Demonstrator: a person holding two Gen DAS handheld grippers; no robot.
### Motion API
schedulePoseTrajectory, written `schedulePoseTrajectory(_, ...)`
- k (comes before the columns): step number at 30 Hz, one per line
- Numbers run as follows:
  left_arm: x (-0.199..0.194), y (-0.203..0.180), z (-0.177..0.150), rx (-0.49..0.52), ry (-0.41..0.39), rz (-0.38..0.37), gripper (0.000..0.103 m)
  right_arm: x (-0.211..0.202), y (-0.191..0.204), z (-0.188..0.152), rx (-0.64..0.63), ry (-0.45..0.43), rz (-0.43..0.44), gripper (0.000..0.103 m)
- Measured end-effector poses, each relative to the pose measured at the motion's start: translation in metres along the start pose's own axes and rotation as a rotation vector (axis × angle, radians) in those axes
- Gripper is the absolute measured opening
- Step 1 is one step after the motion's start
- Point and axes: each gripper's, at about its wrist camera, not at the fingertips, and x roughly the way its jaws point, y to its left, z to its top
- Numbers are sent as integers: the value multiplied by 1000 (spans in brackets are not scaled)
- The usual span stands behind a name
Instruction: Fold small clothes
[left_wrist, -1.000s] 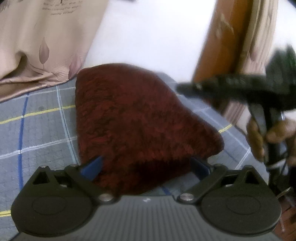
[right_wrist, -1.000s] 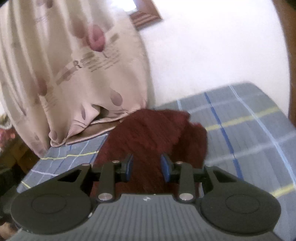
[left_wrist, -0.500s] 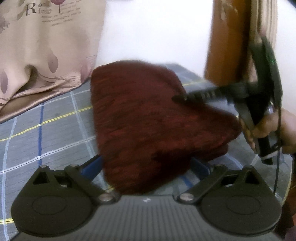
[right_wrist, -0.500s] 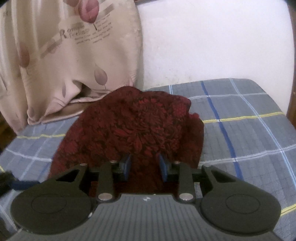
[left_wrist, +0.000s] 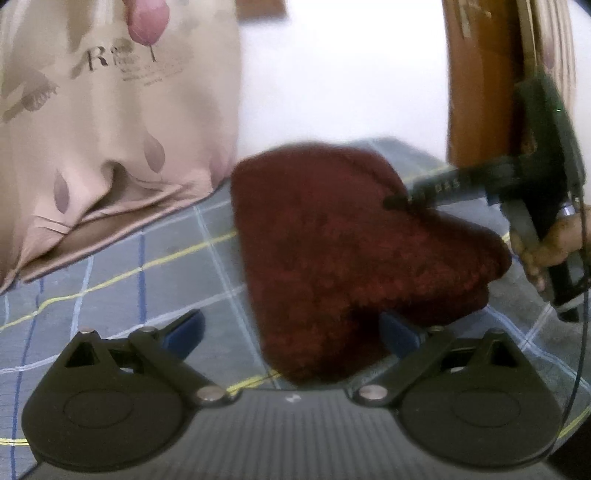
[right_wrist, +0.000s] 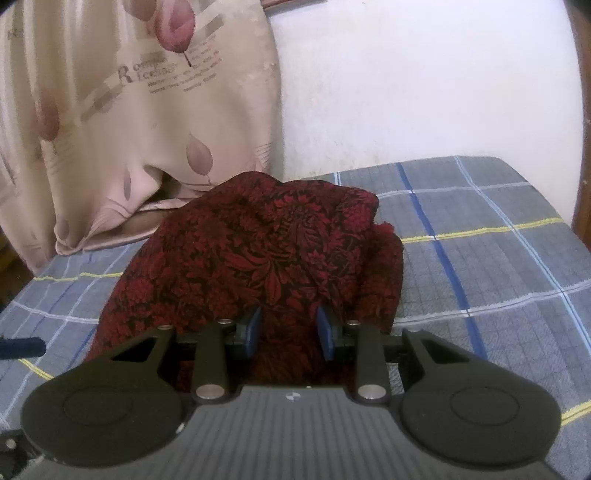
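Dark red floral cloth lies rumpled on the checked bedsheet — soft, light, likely to slump. My right gripper has it bunched between its narrowed pads; my left gripper is spread wide — I'd take a free hem corner.
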Motion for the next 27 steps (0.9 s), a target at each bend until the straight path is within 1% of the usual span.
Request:
schedulePoseTrajectory(2,-8,3,-1,-18,-33,9,102,-8,3,3,16,-19,-3,39)
schedulePoseTrajectory(3,-11,5,-2,-27,-52,11,102,-17,7,3,22,-47,-3,49)
schedulePoseTrajectory(4,-15,7,-3,-36,-74,14,102,-26,11,1,22,-80,-20,63)
schedulePoseTrajectory(6,-24,12,-7,-60,-142,36,102,-49,21,-7,15,-162,-40,69)
schedulePoseTrajectory(7,-26,14,-9,-70,-156,48,102,-63,26,-15,16,-213,-37,74)
schedulePoseTrajectory(8,-25,18,-10,-84,-148,45,102,-75,28,-22,24,-249,-49,77)
schedulePoseTrajectory(10,-20,30,-7,-113,-89,10,102,-95,27,-35,62,-316,-83,90)
schedulePoseTrajectory(11,-16,39,-5,-142,-76,-21,102,-102,24,-39,85,-323,-74,92)
schedulePoseTrajectory(12,-13,48,-3,-165,-85,-54,102,-104,21,-40,99,-304,-63,94)
schedulePoseTrajectory(14,-5,66,1,-206,-85,-93,102,-106,16,-35,104,-230,-45,95)
schedulePoseTrajectory(16,9,82,8,-259,-63,-181,102,-103,14,-27,93,-178,-35,101)
schedulePoseTrajectory(17,18,90,11,-285,-59,-229,102,-101,13,-24,90,-158,-36,101)
schedulePoseTrajectory(18,27,94,13,-300,-48,-263,102,-98,10,-19,87,-146,-38,101)
schedulePoseTrajectory(20,51,100,17,-313,0,-331,102,-87,-1,-10,102,-129,-35,101)
schedulePoseTrajectory(22,74,106,18,-330,39,-356,102,-70,-14,-2,162,-57,6,101)
schedulePoseTrajectory(25,108,120,15,-399,85,-506,102,-46,-31,-1,228,-19,22,101)
schedulePoseTrajectory(27,125,128,13,-437,90,-614,102,-28,-41,0,268,25,47,101)
